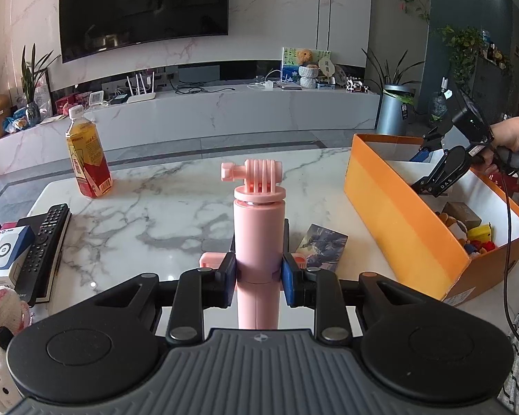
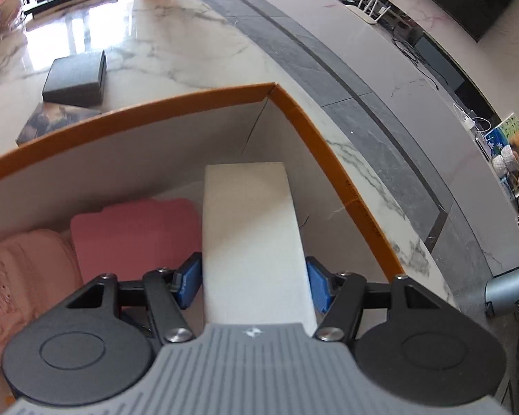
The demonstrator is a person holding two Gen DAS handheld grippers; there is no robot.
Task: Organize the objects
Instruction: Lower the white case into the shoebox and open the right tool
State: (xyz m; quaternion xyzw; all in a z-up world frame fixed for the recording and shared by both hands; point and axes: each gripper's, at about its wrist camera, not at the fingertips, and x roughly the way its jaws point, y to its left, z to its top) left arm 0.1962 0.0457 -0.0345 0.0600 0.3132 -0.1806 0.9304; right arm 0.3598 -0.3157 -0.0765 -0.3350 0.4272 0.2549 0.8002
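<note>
My left gripper (image 1: 259, 276) is shut on a pink selfie-stick handle (image 1: 257, 228) with a camera mount on top, held above the marble table (image 1: 162, 207). My right gripper (image 2: 254, 282) is inside the orange box (image 2: 311, 128), with a white rectangular box (image 2: 252, 235) between its blue pads (image 2: 190, 282); the right pad stands slightly off it. In the left wrist view the right gripper (image 1: 432, 169) hangs over the orange box (image 1: 398, 221). Pink soft items (image 2: 135, 231) lie in the box beside the white one.
A tea bottle (image 1: 88, 155), a remote (image 1: 43, 245), a white device box (image 1: 3, 256) and a plush toy (image 1: 0, 339) are at the left. A picture card (image 1: 323, 242) and a dark flat box (image 2: 76, 79) lie near the orange box. Small toys (image 1: 474, 235) fill its near end.
</note>
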